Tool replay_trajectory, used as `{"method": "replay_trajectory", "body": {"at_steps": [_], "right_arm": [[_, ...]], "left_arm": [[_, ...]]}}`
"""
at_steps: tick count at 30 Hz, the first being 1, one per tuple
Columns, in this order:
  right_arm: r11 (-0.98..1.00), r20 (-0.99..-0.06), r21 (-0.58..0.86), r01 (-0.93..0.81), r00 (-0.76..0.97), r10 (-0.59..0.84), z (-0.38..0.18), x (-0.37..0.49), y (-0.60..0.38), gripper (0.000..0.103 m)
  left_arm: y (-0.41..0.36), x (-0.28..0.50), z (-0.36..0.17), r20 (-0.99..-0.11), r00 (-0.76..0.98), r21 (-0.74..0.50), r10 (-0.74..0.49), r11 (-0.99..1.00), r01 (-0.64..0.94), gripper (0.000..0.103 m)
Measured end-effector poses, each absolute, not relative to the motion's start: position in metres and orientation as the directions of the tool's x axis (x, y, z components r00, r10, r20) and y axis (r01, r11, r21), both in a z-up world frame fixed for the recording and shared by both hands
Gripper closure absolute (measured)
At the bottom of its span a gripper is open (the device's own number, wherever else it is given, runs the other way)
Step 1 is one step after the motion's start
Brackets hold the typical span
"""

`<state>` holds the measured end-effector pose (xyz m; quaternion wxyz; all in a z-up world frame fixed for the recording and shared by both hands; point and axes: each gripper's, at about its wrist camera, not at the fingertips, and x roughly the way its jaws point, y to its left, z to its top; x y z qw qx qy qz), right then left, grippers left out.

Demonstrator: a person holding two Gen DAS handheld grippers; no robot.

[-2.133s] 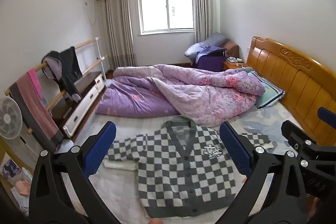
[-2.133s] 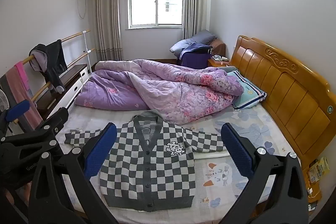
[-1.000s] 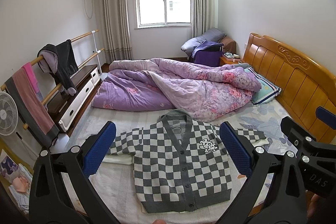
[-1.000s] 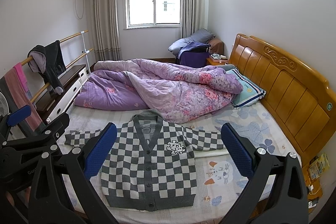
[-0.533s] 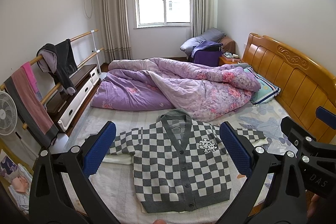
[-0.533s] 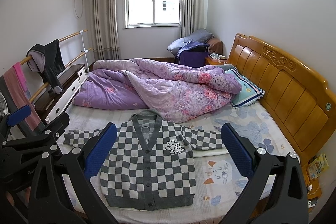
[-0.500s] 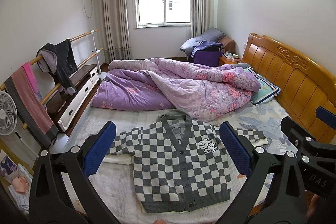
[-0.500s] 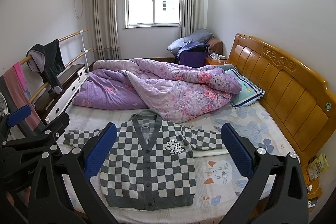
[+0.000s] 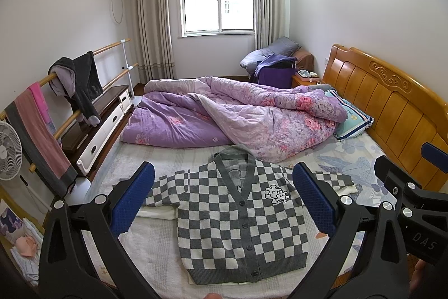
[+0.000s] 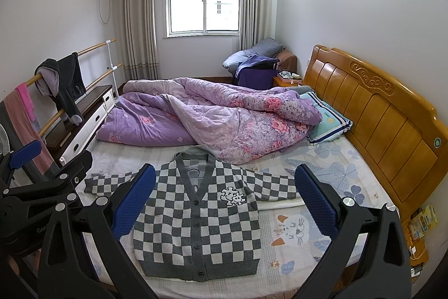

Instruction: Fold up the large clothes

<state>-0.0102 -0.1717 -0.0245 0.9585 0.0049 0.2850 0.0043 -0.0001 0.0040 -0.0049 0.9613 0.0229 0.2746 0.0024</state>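
A grey-and-white checked cardigan (image 9: 238,217) lies flat and buttoned on the near part of the bed, sleeves spread to both sides; it also shows in the right wrist view (image 10: 196,220). My left gripper (image 9: 224,203) is open and empty, held high above the cardigan. My right gripper (image 10: 225,205) is open and empty too, at about the same height. The right gripper's body shows at the right edge of the left wrist view (image 9: 414,212); the left one shows at the left edge of the right wrist view (image 10: 42,192).
A crumpled purple floral duvet (image 9: 238,114) fills the far half of the bed. A striped pillow (image 9: 352,122) lies by the wooden headboard (image 9: 392,108). A rail with hung clothes (image 9: 75,86), a low cabinet and a fan (image 9: 8,150) stand on the left.
Both grippers have risen and pulled back a little from the bed, so the cardigan sits slightly lower and smaller in view. Both stay open. The cardigan has not moved.
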Motion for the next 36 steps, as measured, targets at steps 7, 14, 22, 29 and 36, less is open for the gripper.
{"method": "replay_trajectory", "body": {"at_steps": [7, 14, 22, 29, 36], "right_arm": [[1.000, -0.552, 0.007, 0.000, 0.834, 0.004, -0.025, -0.010, -0.172, 0.007], [1.000, -0.563, 0.006, 0.005, 0.827, -0.001, -0.025, -0.003, -0.169, 0.007], [1.000, -0.577, 0.004, 0.020, 0.817, -0.014, -0.025, 0.002, -0.164, 0.007], [0.999, -0.591, 0.000, 0.038, 0.806, -0.031, -0.028, 0.007, -0.153, 0.007], [0.998, -0.621, 0.012, 0.062, 0.783, -0.041, -0.037, 0.016, -0.143, 0.007]], "left_arm": [[0.000, -0.003, -0.006, -0.534, 0.845, 0.040, 0.013, 0.999, 0.010, 0.005], [-0.008, 0.000, -0.010, -0.544, 0.839, 0.039, 0.011, 0.999, 0.012, 0.005], [-0.006, 0.010, -0.019, -0.560, 0.829, 0.029, -0.005, 0.999, 0.026, 0.005], [0.007, 0.019, -0.022, -0.574, 0.818, 0.016, -0.027, 0.999, 0.043, 0.005], [0.015, 0.031, -0.031, -0.598, 0.800, 0.008, -0.048, 0.998, 0.066, 0.005]]}}
